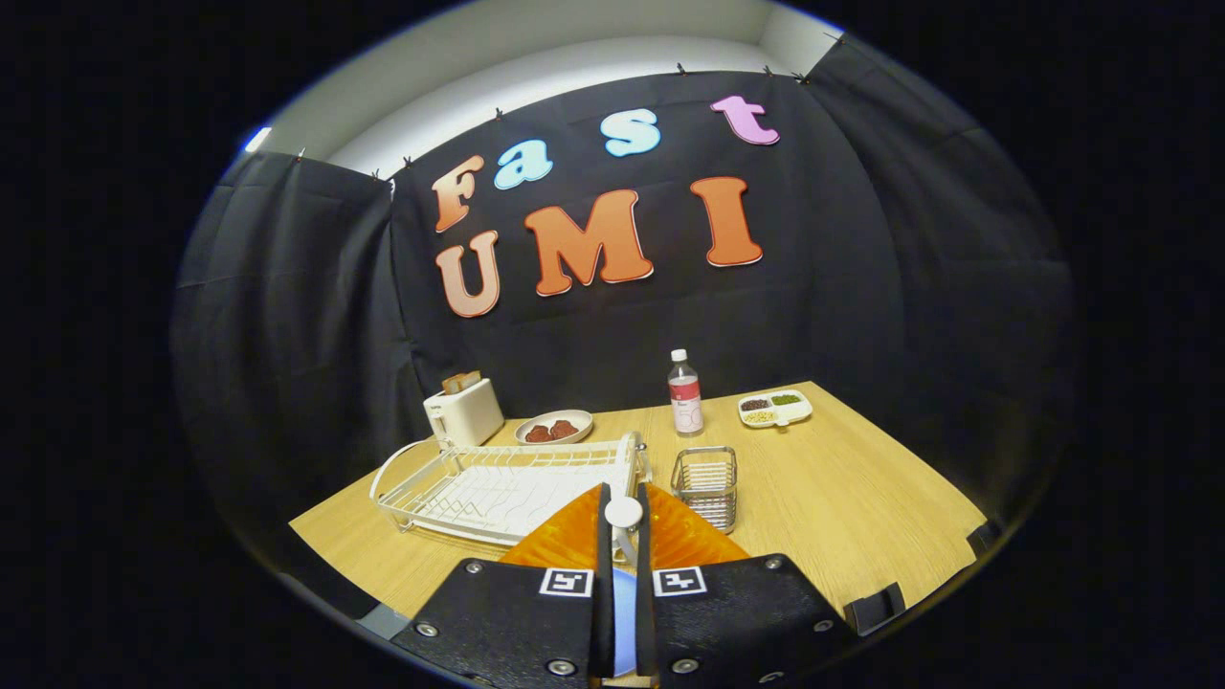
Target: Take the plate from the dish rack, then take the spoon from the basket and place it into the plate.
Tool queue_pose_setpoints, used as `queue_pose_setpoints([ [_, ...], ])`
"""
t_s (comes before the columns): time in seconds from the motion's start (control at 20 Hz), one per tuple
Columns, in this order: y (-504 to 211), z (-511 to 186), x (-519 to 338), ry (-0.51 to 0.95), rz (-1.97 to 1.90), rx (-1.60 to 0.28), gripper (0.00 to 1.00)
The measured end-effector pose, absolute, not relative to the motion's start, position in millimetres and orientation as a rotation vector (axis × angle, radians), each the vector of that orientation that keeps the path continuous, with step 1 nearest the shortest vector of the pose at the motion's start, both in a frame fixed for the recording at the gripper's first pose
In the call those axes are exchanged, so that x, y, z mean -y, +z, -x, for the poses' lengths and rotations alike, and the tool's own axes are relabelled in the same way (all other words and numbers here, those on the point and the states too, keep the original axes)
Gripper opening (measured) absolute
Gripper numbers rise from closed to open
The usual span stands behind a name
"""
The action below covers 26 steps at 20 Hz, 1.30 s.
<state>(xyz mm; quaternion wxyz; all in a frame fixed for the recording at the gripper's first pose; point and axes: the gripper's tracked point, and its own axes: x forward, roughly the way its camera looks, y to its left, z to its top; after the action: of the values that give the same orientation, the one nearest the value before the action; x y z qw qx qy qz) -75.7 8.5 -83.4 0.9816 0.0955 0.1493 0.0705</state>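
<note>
spoon (624, 517) between closed gripper (623, 507) fingers (bottle (684, 393) label unreadable)

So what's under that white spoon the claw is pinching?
An orange plate lies right below the white spoon, showing on both sides of the claw. The claw's own body covers the plate's near part and the spoon's handle end.

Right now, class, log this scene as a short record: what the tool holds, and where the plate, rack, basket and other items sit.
tool: fingers shut on the white spoon
plate: orange, on the table beneath the fingers
dish rack: white, beyond the plate
basket: wire, beside the rack
table back: toaster, dish of food, bottle, divided tray
</note>
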Motion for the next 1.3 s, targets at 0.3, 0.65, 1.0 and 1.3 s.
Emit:
queue_pose_setpoints([
  [0.3,-114,97,-45,0.249,-0.211,-0.348,0.08],
  [0.65,-144,108,-55,0.283,-0.215,-0.398,0.08],
  [1.0,-170,114,-73,0.342,-0.269,-0.456,0.09],
  [1.3,-173,118,-74,0.358,-0.331,-0.464,0.13],
])
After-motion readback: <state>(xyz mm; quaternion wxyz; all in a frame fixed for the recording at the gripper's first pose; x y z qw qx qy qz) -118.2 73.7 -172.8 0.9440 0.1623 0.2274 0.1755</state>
